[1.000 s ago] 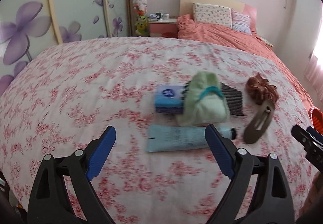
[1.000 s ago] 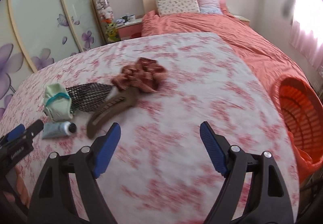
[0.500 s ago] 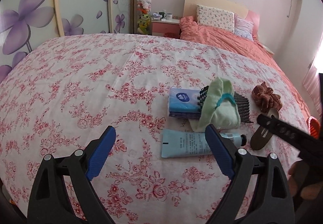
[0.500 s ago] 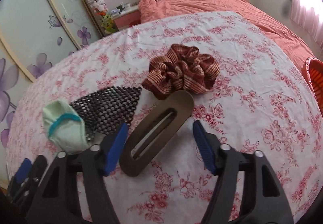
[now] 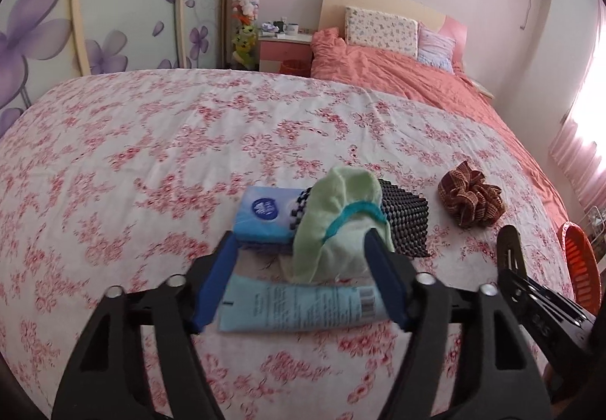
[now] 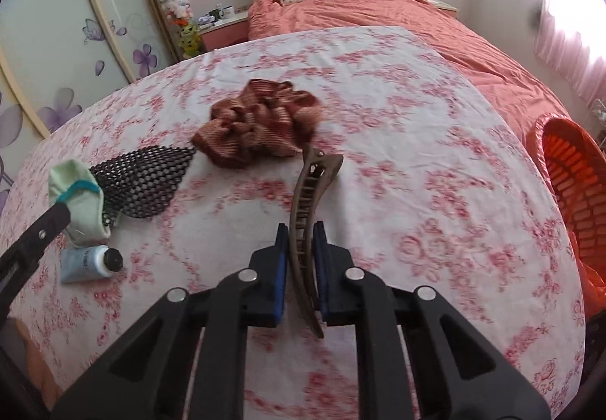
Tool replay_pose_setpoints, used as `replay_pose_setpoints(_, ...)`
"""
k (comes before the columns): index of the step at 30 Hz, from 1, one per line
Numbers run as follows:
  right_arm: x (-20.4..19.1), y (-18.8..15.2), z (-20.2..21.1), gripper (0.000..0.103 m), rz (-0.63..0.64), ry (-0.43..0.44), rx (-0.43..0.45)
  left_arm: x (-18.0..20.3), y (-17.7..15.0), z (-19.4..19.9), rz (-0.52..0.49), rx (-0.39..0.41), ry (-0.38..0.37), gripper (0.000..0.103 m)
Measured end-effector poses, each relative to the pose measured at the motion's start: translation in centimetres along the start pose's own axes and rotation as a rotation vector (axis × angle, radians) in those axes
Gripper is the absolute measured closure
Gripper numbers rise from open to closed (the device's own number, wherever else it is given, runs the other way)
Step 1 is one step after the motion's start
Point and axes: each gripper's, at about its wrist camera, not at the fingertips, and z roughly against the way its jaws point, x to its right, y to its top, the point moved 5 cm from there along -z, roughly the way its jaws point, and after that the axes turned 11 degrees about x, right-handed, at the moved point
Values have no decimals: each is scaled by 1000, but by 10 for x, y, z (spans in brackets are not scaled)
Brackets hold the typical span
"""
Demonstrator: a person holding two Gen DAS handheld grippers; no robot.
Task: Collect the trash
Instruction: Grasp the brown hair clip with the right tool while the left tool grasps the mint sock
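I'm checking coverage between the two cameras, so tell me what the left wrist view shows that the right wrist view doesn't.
Only the left wrist view shows the blue tissue pack and the whole light blue tube, which lies between the closing jaws of the left gripper.

Only the right wrist view shows the right gripper closing on the brown hair clip, and most of the orange basket.

Both show the green cloth, black mesh mat, brown scrunchie and floral bedspread.

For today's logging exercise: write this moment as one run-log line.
right hand-held gripper: closing on hair clip | left hand-held gripper: closing around lotion tube, not yet gripping | basket: right of bed
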Motion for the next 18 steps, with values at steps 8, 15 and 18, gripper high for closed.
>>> replay_pose_setpoints(8,2,2,-3,87,6,14,5,14,6,-2,-30,-6,-38,85)
replay_pose_setpoints(15,13,3,0,90,-7,15,5,29,19,10,-34,29,-88,91)
replay_pose_setpoints(18,22,2,2,90,-13,4,8,37,27,17,-34,50,-107,91)
